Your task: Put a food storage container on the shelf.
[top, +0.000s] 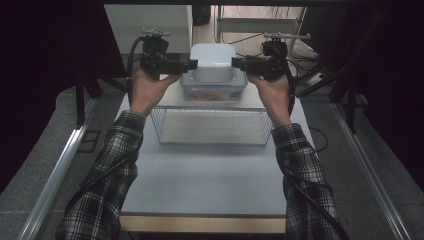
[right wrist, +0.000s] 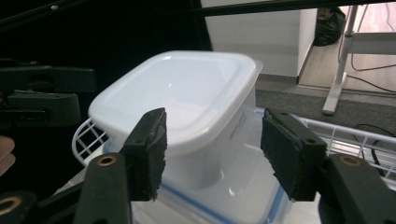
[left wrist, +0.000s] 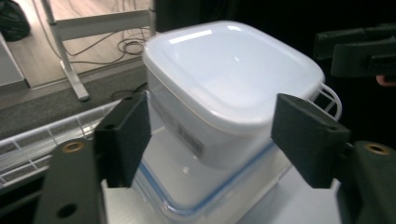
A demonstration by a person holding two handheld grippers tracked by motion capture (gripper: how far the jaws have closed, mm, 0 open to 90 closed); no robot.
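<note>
White plastic tub (top: 213,62) sits stacked on a clear lidded box (top: 213,90), on top of an upturned wire basket (top: 212,126). Left gripper (top: 192,64) and right gripper (top: 235,62) flank the tub, jaws spread, pads off it, seemingly letting go.

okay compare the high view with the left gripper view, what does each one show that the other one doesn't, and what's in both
High view alone: the checked sleeves, the bare white tabletop, and the left gripper and right gripper flanking the tub.

Left gripper view alone: the blue seal line around the lower container's lid and the open gap between its own pads and the tub.

Both: the white lidded tub on a clear container, and the wire basket.
</note>
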